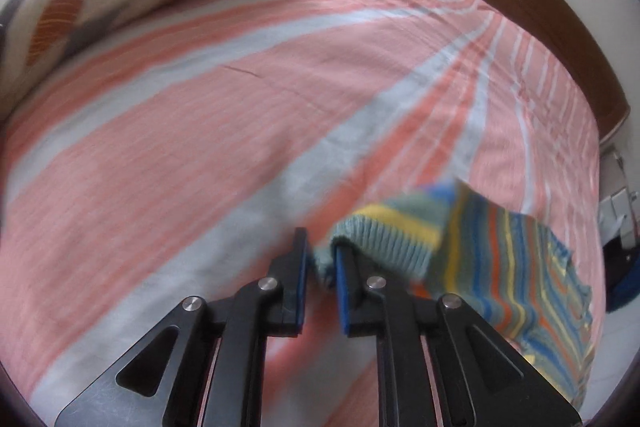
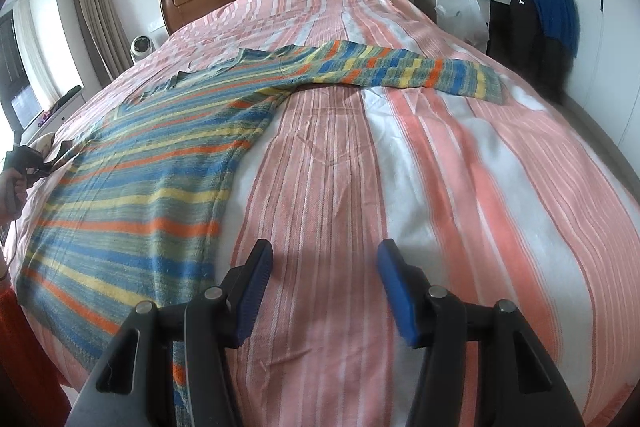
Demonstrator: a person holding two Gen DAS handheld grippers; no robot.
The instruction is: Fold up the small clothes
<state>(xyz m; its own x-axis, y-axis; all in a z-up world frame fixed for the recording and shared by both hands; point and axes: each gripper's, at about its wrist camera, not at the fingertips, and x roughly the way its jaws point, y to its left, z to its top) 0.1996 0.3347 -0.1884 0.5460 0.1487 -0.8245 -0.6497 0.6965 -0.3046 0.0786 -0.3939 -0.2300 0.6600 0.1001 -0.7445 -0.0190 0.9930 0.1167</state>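
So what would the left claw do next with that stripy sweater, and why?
Probably carry the cuff across onto the sweater's body and let go. The left gripper is shut on that ribbed cuff, while the other sleeve lies stretched out on the bedspread. The right gripper hangs open over bare bedspread, holding nothing.

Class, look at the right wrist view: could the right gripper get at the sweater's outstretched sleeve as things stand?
Probably yes. The right gripper is open and empty above bare bedspread, and the sleeve lies flat further up the bed with nothing between them, though it is a long reach forward.
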